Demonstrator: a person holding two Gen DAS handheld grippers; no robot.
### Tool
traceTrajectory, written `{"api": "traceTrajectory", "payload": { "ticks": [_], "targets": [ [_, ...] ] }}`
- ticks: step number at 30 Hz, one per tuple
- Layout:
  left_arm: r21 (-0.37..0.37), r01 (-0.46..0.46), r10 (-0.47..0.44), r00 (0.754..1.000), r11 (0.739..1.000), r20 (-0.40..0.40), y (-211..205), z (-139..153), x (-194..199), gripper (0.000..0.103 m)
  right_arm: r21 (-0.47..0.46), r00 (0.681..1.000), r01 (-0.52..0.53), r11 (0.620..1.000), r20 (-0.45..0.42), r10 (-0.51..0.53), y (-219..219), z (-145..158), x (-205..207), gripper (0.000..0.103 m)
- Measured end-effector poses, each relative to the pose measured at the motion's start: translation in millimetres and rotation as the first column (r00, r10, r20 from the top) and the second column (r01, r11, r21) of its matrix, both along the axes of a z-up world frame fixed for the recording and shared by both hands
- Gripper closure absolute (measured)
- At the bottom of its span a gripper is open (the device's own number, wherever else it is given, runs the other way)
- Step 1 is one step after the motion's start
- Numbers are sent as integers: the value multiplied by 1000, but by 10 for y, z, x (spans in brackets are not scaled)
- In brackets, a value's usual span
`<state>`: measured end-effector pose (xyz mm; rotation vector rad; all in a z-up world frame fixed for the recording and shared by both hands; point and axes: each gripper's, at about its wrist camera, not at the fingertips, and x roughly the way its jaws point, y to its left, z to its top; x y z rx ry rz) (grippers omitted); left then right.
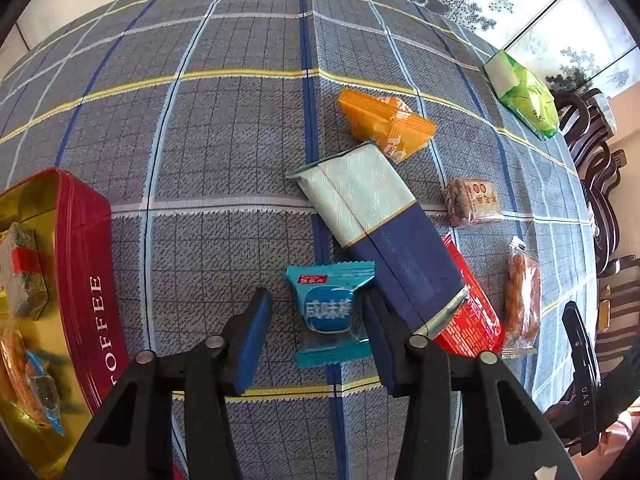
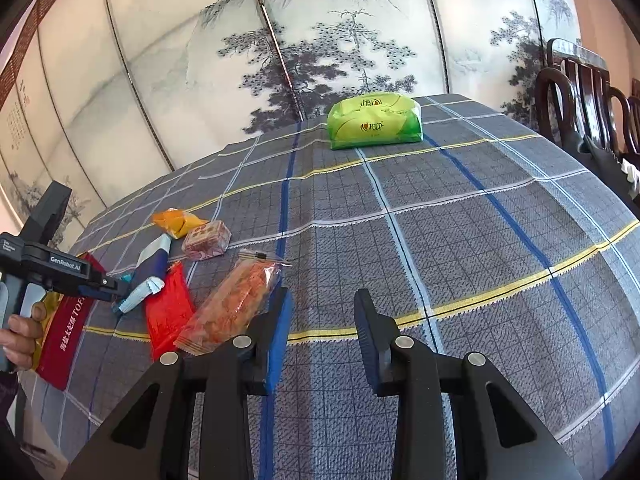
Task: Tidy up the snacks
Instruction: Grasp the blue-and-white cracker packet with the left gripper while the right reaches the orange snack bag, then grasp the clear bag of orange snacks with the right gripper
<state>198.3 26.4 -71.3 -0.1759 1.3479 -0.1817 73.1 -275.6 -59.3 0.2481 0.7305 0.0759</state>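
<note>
In the left wrist view my left gripper [image 1: 315, 292] points down at a small teal snack packet [image 1: 328, 314] lying flat on the checked tablecloth. The packet lies between its jaws; the right pad meets the wrapper's edge, while a strip of cloth shows beside the left pad. Far left stands an open red toffee tin [image 1: 86, 260] with several snacks inside. My right gripper [image 2: 323, 291] hovers over bare cloth, its jaws a little apart and empty, just right of a clear pack of orange-brown snack [image 2: 236, 304].
A long pale-green and navy pack [image 1: 372, 220], an orange pack [image 1: 384, 124], a red pack [image 1: 472, 316] and a small biscuit pack [image 1: 474, 202] lie right of the teal packet. A green tissue pack [image 2: 374, 120] sits at the far edge. Dark wooden chairs [image 2: 580, 100] line the right side.
</note>
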Motion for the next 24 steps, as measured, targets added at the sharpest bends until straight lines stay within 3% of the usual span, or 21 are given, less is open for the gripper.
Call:
{"api": "traceTrajectory", "payload": {
  "ticks": [3, 7, 12, 14, 18, 21, 24],
  "targets": [
    [1, 5, -5, 1000, 1000, 20, -11, -12, -52, 82, 6, 1000, 5, 1000, -8, -5, -16, -14, 16, 69],
    [48, 27, -31, 997, 998, 77, -84, 104, -340, 83, 8, 1000, 14, 1000, -20, -14, -29, -28, 27, 69],
    [56, 73, -80, 986, 996, 146, -107, 363, -802, 82, -28, 999, 20, 999, -50, -22, 19, -39, 73, 69],
    [75, 95, -106, 979, 993, 171, -120, 455, -938, 82, -30, 997, 7, 1000, -70, -9, 93, -36, 99, 69],
    [91, 112, -129, 970, 990, 206, -129, 596, -1101, 82, 51, 995, -57, 997, -84, 61, 400, 24, 141, 69],
    [115, 112, -137, 959, 987, 247, -99, 703, -1201, 82, 72, 992, -50, 996, -109, 58, 599, 30, 267, 68],
    [114, 98, -125, 954, 989, 271, -23, 785, -1272, 82, 63, 989, -14, 998, -149, 23, 749, -19, 399, 60]
  ]
}}
